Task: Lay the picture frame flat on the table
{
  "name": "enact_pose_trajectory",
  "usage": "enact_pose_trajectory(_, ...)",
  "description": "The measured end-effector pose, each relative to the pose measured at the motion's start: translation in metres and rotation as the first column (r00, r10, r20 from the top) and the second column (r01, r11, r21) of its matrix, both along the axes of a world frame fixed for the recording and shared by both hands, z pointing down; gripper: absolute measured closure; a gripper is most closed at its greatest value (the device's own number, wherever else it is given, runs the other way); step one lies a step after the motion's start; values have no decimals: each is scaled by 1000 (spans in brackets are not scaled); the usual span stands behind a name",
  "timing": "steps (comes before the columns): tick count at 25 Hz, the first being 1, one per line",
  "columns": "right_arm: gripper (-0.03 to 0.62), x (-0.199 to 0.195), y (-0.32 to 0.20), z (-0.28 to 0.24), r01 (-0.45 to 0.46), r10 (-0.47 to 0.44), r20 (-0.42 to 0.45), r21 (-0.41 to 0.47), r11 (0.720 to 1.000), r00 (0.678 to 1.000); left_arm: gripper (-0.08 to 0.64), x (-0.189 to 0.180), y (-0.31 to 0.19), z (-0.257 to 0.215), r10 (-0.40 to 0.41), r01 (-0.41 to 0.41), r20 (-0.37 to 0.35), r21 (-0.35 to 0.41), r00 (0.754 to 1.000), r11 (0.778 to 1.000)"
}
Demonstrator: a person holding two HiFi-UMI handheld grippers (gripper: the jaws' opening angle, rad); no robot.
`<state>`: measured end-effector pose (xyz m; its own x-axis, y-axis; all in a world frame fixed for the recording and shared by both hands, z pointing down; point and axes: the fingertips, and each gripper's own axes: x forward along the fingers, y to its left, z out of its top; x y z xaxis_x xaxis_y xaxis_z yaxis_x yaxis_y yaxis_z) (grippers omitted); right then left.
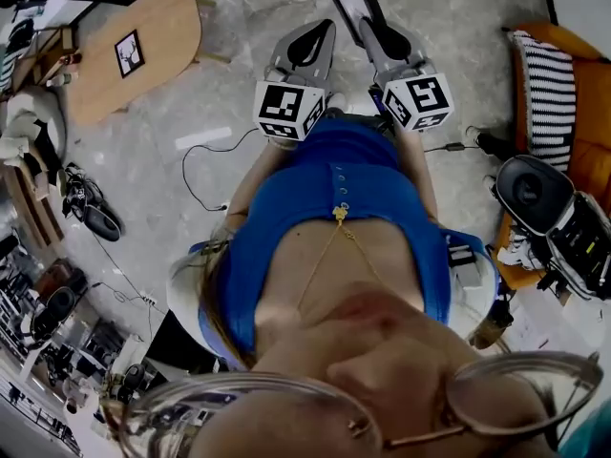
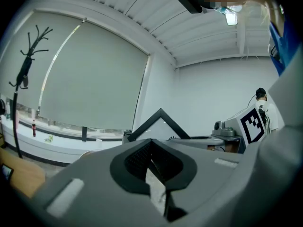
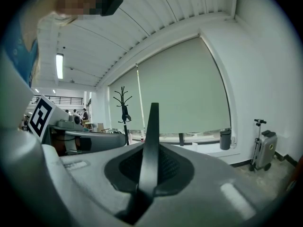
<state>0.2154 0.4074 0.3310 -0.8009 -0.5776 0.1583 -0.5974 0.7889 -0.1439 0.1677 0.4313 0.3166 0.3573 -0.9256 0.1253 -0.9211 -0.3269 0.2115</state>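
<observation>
In the head view both grippers are held close to the person's blue top, pointing away over the marble floor. My right gripper [image 1: 368, 29] is shut on a black picture frame [image 1: 349, 0] with a white inside, which sticks out ahead of the jaws. In the right gripper view the frame's thin black edge [image 3: 151, 126] stands upright between the pads. My left gripper [image 1: 320, 31] is beside it, jaws closed with nothing in them. In the left gripper view a corner of the frame [image 2: 161, 119] shows beyond the closed pads. The oval wooden table [image 1: 167, 22] lies far left, apart from both grippers.
A small framed picture [image 1: 129, 53] lies on the wooden table. An orange chair with a striped cushion [image 1: 549, 84] and black cases [image 1: 535, 194] stand at right. Shoes [image 1: 91, 213] and cables [image 1: 205, 175] lie on the floor. A coat stand [image 3: 124, 110] and a suitcase [image 3: 264, 148] stand by the window.
</observation>
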Motion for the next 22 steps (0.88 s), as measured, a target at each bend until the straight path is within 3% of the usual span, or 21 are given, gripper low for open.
enact_pose_trajectory(8, 574, -21, -56, -4, -74, 74, -14, 9, 997, 997, 558, -22, -64, -6, 89, -89, -5, 15, 996, 996)
enact_pose_trajectory(13, 574, -56, -104, 2, -100, 100, -28, 26, 995, 995, 558, -54, -113, 1, 131, -131, -10, 20, 991, 991)
enact_pose_trajectory(22, 574, -72, -129, -4, -134, 135, -50, 21, 991, 990, 558, -74, -133, -4, 167, -167, -5, 9, 986, 986)
